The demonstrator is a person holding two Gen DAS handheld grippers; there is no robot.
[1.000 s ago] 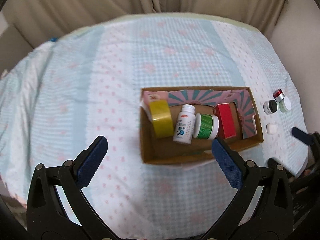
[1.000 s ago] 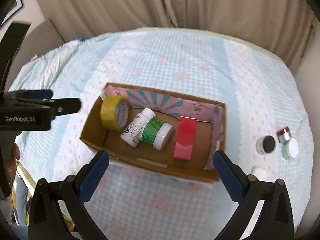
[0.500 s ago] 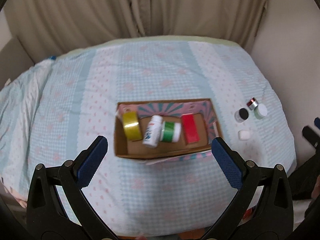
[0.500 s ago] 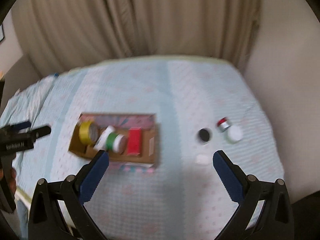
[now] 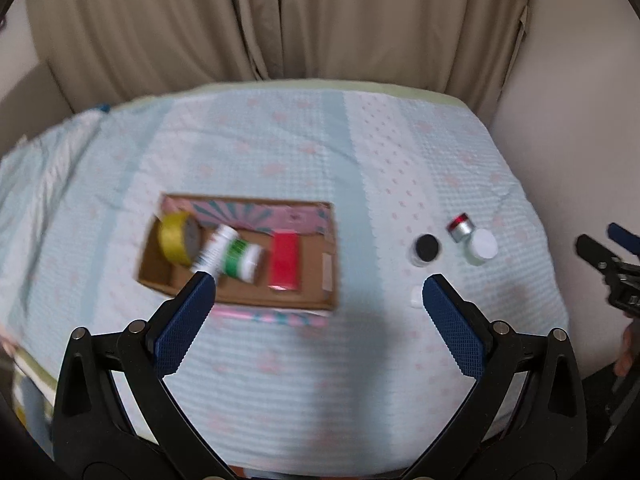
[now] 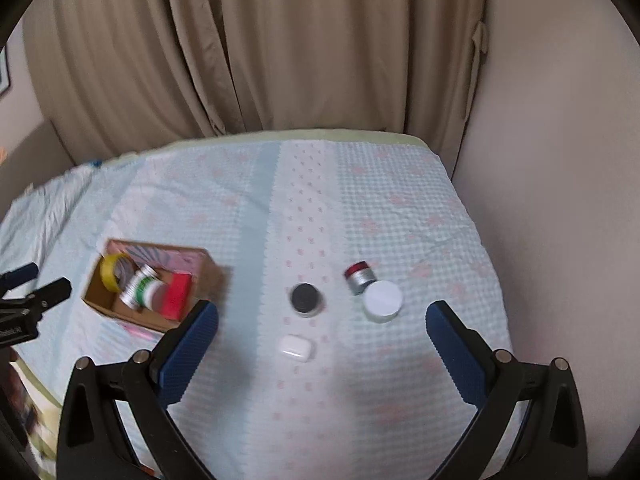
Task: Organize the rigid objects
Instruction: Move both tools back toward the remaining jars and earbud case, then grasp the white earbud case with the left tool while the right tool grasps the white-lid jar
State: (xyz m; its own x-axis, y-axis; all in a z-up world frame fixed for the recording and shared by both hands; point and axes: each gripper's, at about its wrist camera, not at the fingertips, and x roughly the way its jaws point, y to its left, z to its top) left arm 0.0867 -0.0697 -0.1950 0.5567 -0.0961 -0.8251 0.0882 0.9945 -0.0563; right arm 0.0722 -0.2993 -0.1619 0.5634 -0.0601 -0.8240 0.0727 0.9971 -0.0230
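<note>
A cardboard box (image 5: 328, 264) (image 6: 208, 268) on the bed holds a yellow tape roll (image 5: 176, 240), a white bottle (image 5: 212, 250), a green-labelled jar (image 5: 242, 258) and a red box (image 5: 284, 264). To its right lie a black-lidded jar (image 6: 306, 299), a red-and-silver cap jar (image 6: 360, 278), a white-lidded jar (image 6: 383, 300) and a small white case (image 6: 296, 347). My left gripper (image 5: 316, 296) is open above the near bed. My right gripper (image 6: 320, 324) is open and empty, over the loose items.
The bed has a light blue checked cover (image 6: 400, 208). Beige curtains (image 6: 280, 60) hang behind it and a plain wall (image 6: 560, 200) is on the right. The right gripper shows at the right edge of the left wrist view (image 5: 612, 256).
Both grippers have pulled back and up from the box. The right gripper has swung right, so the loose jars now lie between its fingers. Both stay open.
</note>
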